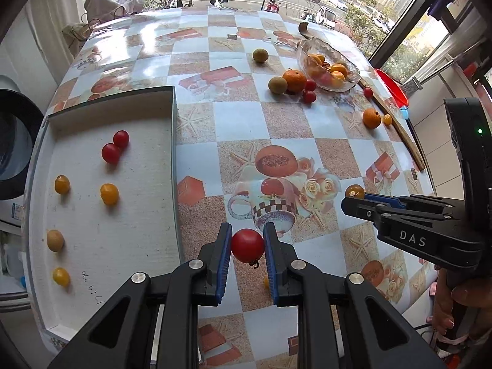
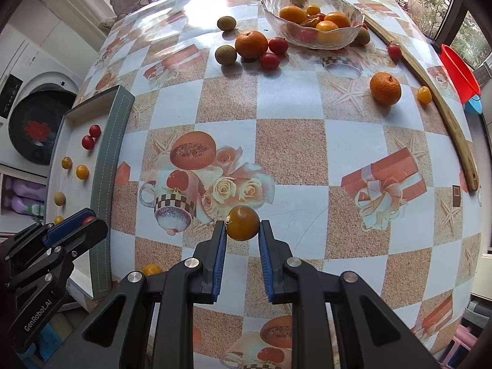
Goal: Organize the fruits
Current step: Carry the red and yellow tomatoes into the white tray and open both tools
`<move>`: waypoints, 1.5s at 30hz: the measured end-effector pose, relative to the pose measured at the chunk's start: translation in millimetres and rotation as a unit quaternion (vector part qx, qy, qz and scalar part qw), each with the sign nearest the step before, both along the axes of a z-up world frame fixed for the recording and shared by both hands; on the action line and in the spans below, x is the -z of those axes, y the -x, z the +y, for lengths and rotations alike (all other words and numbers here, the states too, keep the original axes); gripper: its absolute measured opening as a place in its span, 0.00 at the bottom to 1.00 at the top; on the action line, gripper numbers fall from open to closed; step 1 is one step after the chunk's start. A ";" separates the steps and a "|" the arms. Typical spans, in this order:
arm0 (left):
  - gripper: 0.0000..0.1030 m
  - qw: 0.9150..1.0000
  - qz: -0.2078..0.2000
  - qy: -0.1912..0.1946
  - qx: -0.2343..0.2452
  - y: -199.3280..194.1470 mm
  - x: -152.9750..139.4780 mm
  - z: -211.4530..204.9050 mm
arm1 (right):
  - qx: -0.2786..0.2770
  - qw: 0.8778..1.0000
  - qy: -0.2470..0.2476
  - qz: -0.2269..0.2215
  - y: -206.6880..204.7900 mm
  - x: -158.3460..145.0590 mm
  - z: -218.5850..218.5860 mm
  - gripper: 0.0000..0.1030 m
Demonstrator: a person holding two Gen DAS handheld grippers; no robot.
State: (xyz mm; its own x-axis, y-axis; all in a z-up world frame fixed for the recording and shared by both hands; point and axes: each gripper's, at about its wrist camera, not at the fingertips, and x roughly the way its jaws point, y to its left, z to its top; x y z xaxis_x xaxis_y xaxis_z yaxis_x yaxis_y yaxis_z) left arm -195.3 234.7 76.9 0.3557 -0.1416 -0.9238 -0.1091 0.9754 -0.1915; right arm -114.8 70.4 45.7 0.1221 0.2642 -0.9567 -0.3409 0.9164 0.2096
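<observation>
My left gripper (image 1: 247, 240) is shut on a red cherry tomato (image 1: 247, 245) and holds it above the table, just right of the white tray (image 1: 123, 246). My right gripper (image 2: 243, 230) is shut on a yellow-orange cherry tomato (image 2: 243, 223) over the table's middle; it also shows in the left wrist view (image 1: 355, 191). The tray holds two red tomatoes (image 1: 115, 147), several yellow tomatoes (image 1: 109, 193) and a brown longan (image 1: 55, 240). A glass bowl (image 2: 312, 12) with oranges and tomatoes stands at the far side.
Loose fruit lies near the bowl: an orange (image 2: 251, 44), two longans (image 2: 226, 54), red tomatoes (image 2: 273, 53), another orange (image 2: 385, 88) and a yellow tomato (image 2: 424, 95). A wooden stick (image 2: 446, 113) lies along the right edge. A red funnel (image 2: 459, 70) sits beyond it. A yellow tomato (image 2: 152, 269) lies beside the tray.
</observation>
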 end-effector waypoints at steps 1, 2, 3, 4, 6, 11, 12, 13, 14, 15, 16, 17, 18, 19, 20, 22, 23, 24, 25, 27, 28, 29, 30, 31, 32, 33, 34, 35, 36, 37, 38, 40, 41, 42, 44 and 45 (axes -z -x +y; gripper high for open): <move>0.22 1.000 -0.001 -0.002 -0.005 1.4 -1.0 3.5 | -0.004 1.000 -0.001 -0.001 -0.5 -0.5 4.5 0.22; 0.22 1.000 -0.002 -0.003 -0.009 2.8 -1.9 7.1 | -0.008 1.000 -0.002 -0.001 -0.6 -1.4 8.1 0.22; 0.22 1.000 -0.003 -0.004 -0.015 4.6 -2.9 11.1 | -0.011 1.000 -0.003 -0.001 -0.7 -2.4 11.9 0.22; 0.22 1.000 -0.004 -0.004 -0.020 6.3 -3.7 15.1 | -0.016 1.000 -0.004 -0.002 -0.6 -3.7 15.8 0.22; 0.22 0.999 -0.005 -0.005 -0.033 10.2 -5.1 24.4 | -0.025 1.000 -0.006 -0.004 -0.1 -6.1 24.3 0.22; 0.22 0.998 -0.011 -0.009 -0.068 20.7 -8.9 48.9 | -0.054 0.998 -0.011 -0.007 0.3 -10.9 51.8 0.22; 0.22 0.997 -0.012 -0.011 -0.074 22.8 -9.5 53.9 | -0.059 0.998 -0.013 -0.007 0.6 -12.0 57.3 0.22; 0.22 0.997 -0.013 -0.013 -0.081 24.5 -9.8 58.6 | -0.066 0.998 -0.014 -0.008 1.3 -13.2 63.1 0.22; 0.22 0.996 -0.013 -0.015 -0.087 26.3 -9.6 63.5 | -0.072 0.997 -0.015 -0.009 1.9 -14.1 69.1 0.22; 0.22 0.995 -0.013 -0.017 -0.093 28.5 -9.1 68.8 | -0.079 0.997 -0.017 -0.010 2.5 -15.3 75.1 0.22; 0.22 0.995 -0.012 -0.018 -0.099 30.5 -8.2 74.1 | -0.086 0.996 -0.018 -0.011 3.1 -16.3 82.0 0.22; 0.22 0.994 -0.012 -0.019 -0.106 33.1 -7.3 79.2 | -0.092 0.995 -0.020 -0.012 3.6 -17.2 88.8 0.22; 0.22 0.993 -0.011 -0.020 -0.113 35.1 -6.0 84.3 | -0.099 0.995 -0.021 -0.013 4.2 -18.2 95.5 0.22; 0.22 0.992 -0.009 -0.020 -0.120 36.9 -4.5 89.4 | -0.106 0.994 -0.023 -0.013 4.6 -19.2 102.5 0.22; 0.22 0.992 -0.009 -0.021 -0.127 39.0 -2.8 94.4 | -0.112 0.993 -0.025 -0.014 5.1 -20.0 109.6 0.22; 0.22 0.990 -0.006 -0.023 -0.139 42.0 1.3 103.1 | -0.126 0.992 -0.030 -0.015 5.7 -21.9 123.7 0.22; 0.22 0.989 -0.004 -0.023 -0.144 43.0 4.0 106.9 | -0.132 0.991 -0.032 -0.015 5.9 -22.3 131.3 0.22; 0.22 0.988 -0.002 -0.024 -0.149 43.8 7.0 110.6 | -0.137 0.990 -0.036 -0.015 5.6 -23.0 138.5 0.22; 0.22 0.988 0.002 -0.024 -0.154 43.8 10.4 113.7 | -0.144 0.989 -0.039 -0.014 5.3 -23.4 146.7 0.22; 0.22 0.986 0.009 -0.027 -0.162 43.8 18.4 120.6 | -0.154 0.987 -0.044 -0.014 3.9 -23.5 161.2 0.22; 0.22 0.986 0.013 -0.028 -0.166 43.5 22.3 123.5 | -0.159 0.986 -0.046 -0.014 3.3 -23.4 169.2 0.22; 0.22 0.985 0.018 -0.030 -0.171 43.3 26.2 126.7 | -0.164 0.985 -0.047 -0.014 2.2 -22.6 176.1 0.22; 0.22 0.984 0.020 -0.030 -0.174 43.0 29.4 129.0 | -0.168 0.985 -0.047 -0.013 1.0 -21.1 182.6 0.22; 0.22 0.984 0.022 -0.030 -0.176 42.8 32.2 131.1 | -0.170 0.984 -0.047 -0.010 -0.5 -19.0 189.0 0.22; 0.22 0.983 0.025 -0.032 -0.176 42.3 35.0 132.4 | -0.173 0.984 -0.047 -0.007 -1.8 -16.7 194.6 0.22; 0.22 0.983 0.027 -0.033 -0.176 42.0 37.3 133.7 | -0.177 0.983 -0.045 -0.006 -2.7 -14.3 200.1 0.22; 0.22 0.984 0.029 -0.035 -0.175 41.2 39.4 134.5 | -0.181 0.983 -0.041 -0.007 -3.3 -11.8 205.0 0.22; 0.22 0.984 0.030 -0.035 -0.175 40.4 41.1 135.2 | -0.185 0.982 -0.038 -0.007 -3.7 -9.4 209.3 0.22; 0.22 0.984 0.031 -0.035 -0.175 39.7 42.5 135.5 | -0.190 0.981 -0.034 -0.007 -4.1 -6.9 212.5 0.22; 0.22 0.984 0.032 -0.035 -0.174 39.3 43.7 135.7 | -0.194 0.981 -0.030 -0.007 -4.2 -4.4 216.4 0.22; 0.22 0.984 0.033 -0.036 -0.174 38.7 44.7 135.9 | -0.197 0.980 -0.026 -0.007 -4.7 -1.5 219.8 0.22; 0.22 0.984 0.035 -0.038 -0.173 38.4 46.8 135.8 | -0.200 0.980 -0.021 -0.006 -4.7 3.0 224.5 0.22; 0.22 0.984 0.035 -0.038 -0.172 38.9 47.4 135.3 | -0.201 0.979 -0.019 -0.005 -4.9 4.7 226.0 0.22; 0.22 0.984 0.036 -0.038 -0.172 39.2 48.3 135.4 | -0.202 0.979 -0.017 -0.005 -5.1 6.5 227.7 0.22; 0.22 0.984 0.039 -0.039 -0.171 39.0 50.4 135.4 | -0.205 0.979 -0.013 -0.004 -4.9 9.3 230.1 0.22; 0.22 0.984 0.041 -0.040 -0.170 38.2 51.8 135.1 | -0.206 0.979 -0.011 -0.003 -5.0 11.0 231.5 0.22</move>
